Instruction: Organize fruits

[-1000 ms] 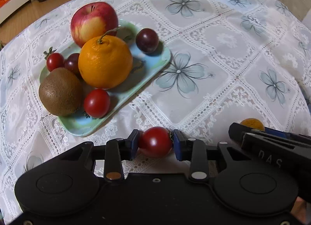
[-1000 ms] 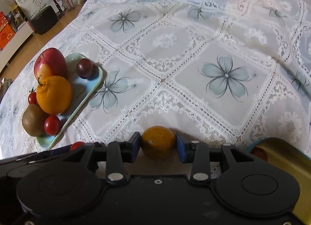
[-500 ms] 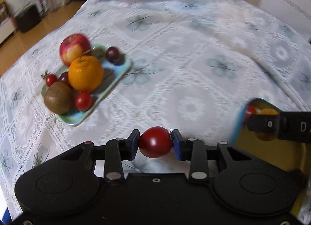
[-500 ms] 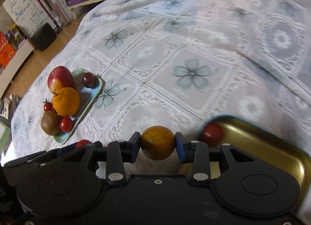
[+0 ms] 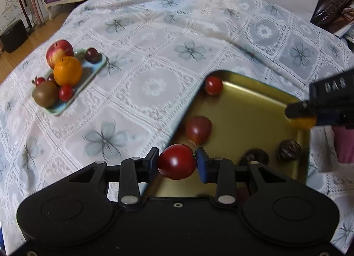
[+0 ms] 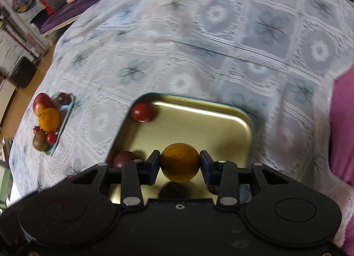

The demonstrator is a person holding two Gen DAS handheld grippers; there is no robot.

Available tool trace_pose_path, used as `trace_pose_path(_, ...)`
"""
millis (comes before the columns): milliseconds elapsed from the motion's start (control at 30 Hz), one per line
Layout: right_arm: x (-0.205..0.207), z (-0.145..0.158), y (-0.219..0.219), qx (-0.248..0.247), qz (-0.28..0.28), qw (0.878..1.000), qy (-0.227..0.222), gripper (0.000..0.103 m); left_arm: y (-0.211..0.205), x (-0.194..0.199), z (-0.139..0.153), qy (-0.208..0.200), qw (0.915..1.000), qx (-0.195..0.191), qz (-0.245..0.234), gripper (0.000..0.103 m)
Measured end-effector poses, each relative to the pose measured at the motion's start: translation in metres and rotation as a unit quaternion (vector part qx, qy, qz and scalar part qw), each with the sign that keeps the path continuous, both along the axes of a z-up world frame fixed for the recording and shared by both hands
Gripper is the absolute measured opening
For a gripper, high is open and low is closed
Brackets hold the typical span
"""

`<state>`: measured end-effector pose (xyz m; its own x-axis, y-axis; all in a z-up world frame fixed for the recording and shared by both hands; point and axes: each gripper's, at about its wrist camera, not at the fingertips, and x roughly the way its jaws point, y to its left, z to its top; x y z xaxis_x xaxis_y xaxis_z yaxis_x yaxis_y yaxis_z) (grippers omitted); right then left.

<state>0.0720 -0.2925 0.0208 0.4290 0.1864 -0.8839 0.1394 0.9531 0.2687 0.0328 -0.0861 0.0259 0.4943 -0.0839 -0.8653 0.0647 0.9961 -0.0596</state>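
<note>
While your left gripper (image 5: 177, 163) clamps a red cherry tomato (image 5: 177, 161) over the near-left edge of the gold tray (image 5: 247, 110), your right gripper (image 6: 179, 163) grips a small orange fruit (image 6: 179, 162) above the same tray's floor. Two red tomatoes (image 5: 213, 85) already lie along its left side. Well apart on the lace tablecloth (image 5: 154, 35), the pale green tray (image 5: 97, 67) carries an apple (image 5: 59, 50), an orange (image 5: 67, 70) and a kiwi (image 5: 44, 96).

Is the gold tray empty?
No. The gold tray holds two red tomatoes and two dark round fruits.
</note>
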Motion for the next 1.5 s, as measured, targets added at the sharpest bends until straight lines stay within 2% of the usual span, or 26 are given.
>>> trace_pose_path(167, 0.001, -0.004, -0.013, 0.009, -0.014, 1.0, 0.005, 0.04, -0.015, 0.004, -0.011, 0.029, 0.9991, 0.032, -0.002, 0.045)
trace_pose_path(433, 0.006, -0.016, -0.007, -0.001, 0.002, 1.0, 0.012, 0.04, -0.029, 0.018, -0.027, 0.064, 0.9962, 0.058, -0.009, 0.045)
trace_pose_path(833, 0.014, -0.027, -0.02, 0.0, -0.018, 1.0, 0.011, 0.04, -0.041, 0.028, -0.035, 0.083, 0.9936, 0.073, -0.021, 0.046)
trace_pose_path(1200, 0.016, -0.034, -0.014, 0.009, -0.01, 1.0, 0.01, 0.041, -0.039, 0.021, -0.024, 0.071, 0.995, 0.068, -0.019, 0.048)
trace_pose_path(1500, 0.007, -0.016, -0.009, 0.002, 0.001, 1.0, -0.008, 0.042, -0.033, 0.0, -0.01, 0.05, 0.9965, 0.066, -0.007, 0.048)
